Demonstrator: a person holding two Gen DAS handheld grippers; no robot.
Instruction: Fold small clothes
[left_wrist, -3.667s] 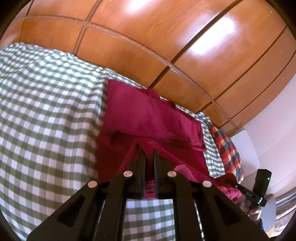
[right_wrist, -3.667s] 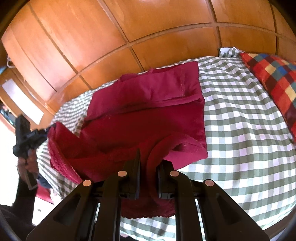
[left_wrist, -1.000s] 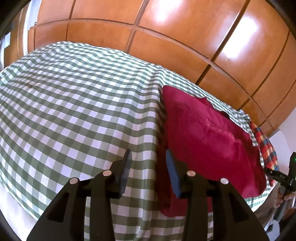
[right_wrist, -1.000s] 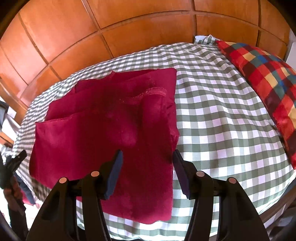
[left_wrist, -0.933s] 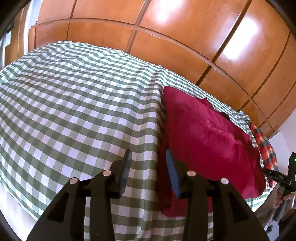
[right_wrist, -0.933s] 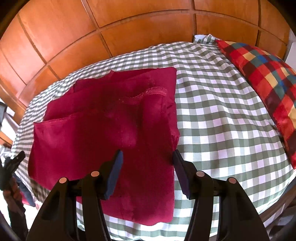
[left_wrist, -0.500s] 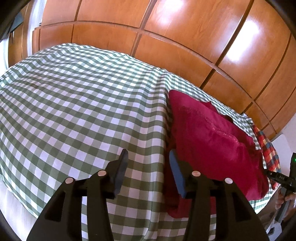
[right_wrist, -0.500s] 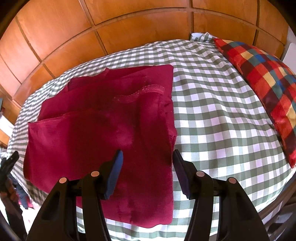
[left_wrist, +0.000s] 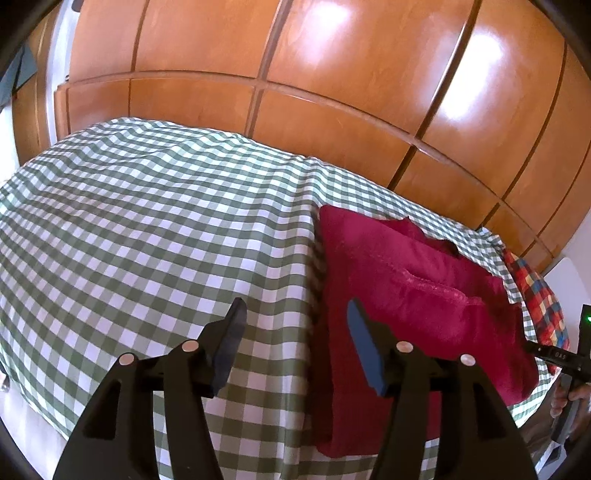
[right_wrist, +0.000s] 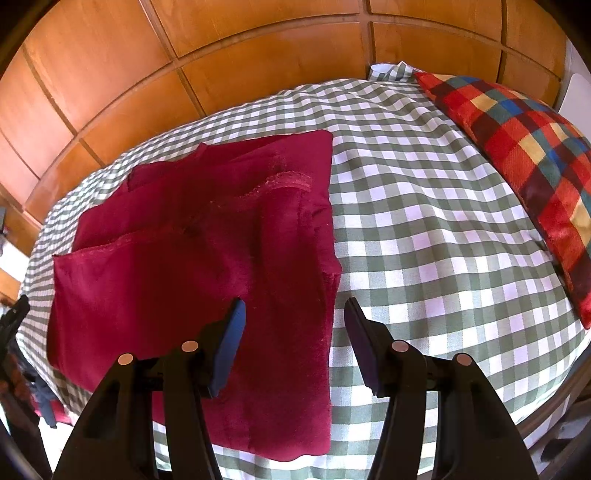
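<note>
A dark red garment (left_wrist: 417, 306) lies folded flat on the green-and-white checked bed cover (left_wrist: 147, 240). In the right wrist view the garment (right_wrist: 192, 258) fills the left half, its near edge by the bed's front edge. My left gripper (left_wrist: 295, 332) is open and empty, held above the cover just left of the garment's left edge. My right gripper (right_wrist: 295, 325) is open and empty, above the garment's right edge. The right gripper's body also shows at the far right of the left wrist view (left_wrist: 561, 358).
A red, blue and yellow plaid pillow (right_wrist: 524, 147) lies at the right end of the bed. A wooden panelled wall (right_wrist: 221, 55) rises behind the bed. The bed's front edge runs just below both grippers.
Earlier both grippers were shut on the garment's lower part, lifted. Now it lies folded flat and both are open and empty. Over the last second the left gripper drew back and opened wider.
</note>
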